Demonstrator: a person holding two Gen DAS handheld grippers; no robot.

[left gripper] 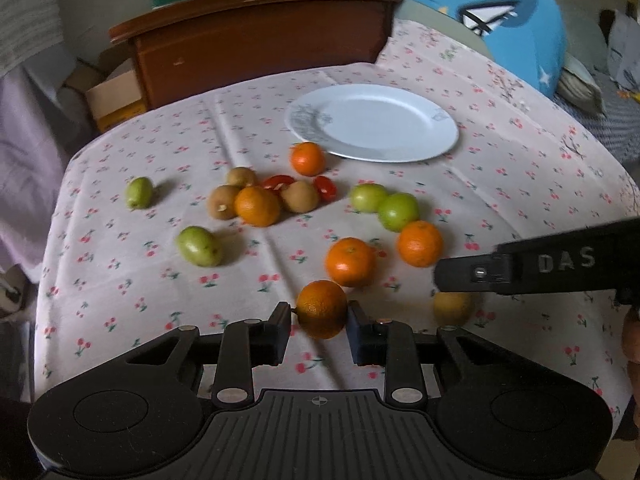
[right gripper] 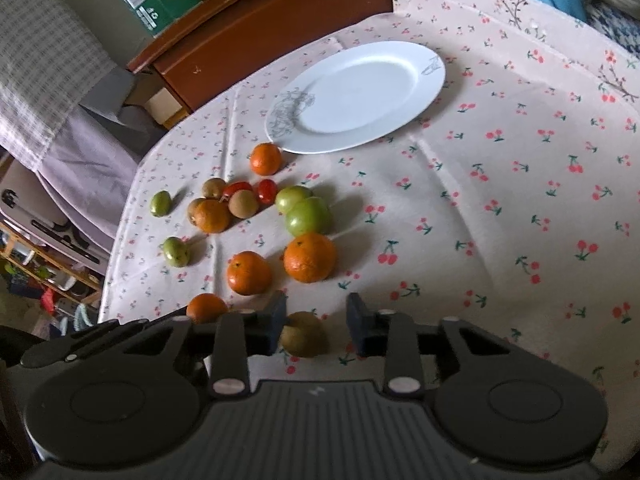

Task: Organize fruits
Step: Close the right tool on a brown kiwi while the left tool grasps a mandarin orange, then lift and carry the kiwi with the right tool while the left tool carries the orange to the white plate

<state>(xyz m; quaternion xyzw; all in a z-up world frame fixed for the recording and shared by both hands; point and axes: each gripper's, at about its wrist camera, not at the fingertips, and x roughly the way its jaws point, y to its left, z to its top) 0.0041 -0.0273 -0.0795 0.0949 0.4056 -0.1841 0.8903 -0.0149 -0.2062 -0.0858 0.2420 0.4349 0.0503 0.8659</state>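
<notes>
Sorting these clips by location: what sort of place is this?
Probably a lived-in home room: a cherry-print tablecloth with a white ceramic plate, a brown wooden headboard-like panel, and a blue cartoon cushion behind.

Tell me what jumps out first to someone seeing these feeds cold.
The left gripper has an orange between its fingers at the near table edge. Behind it, loose fruit lies scattered on the cherry-print cloth, and the white plate at the far side is bare.
</notes>
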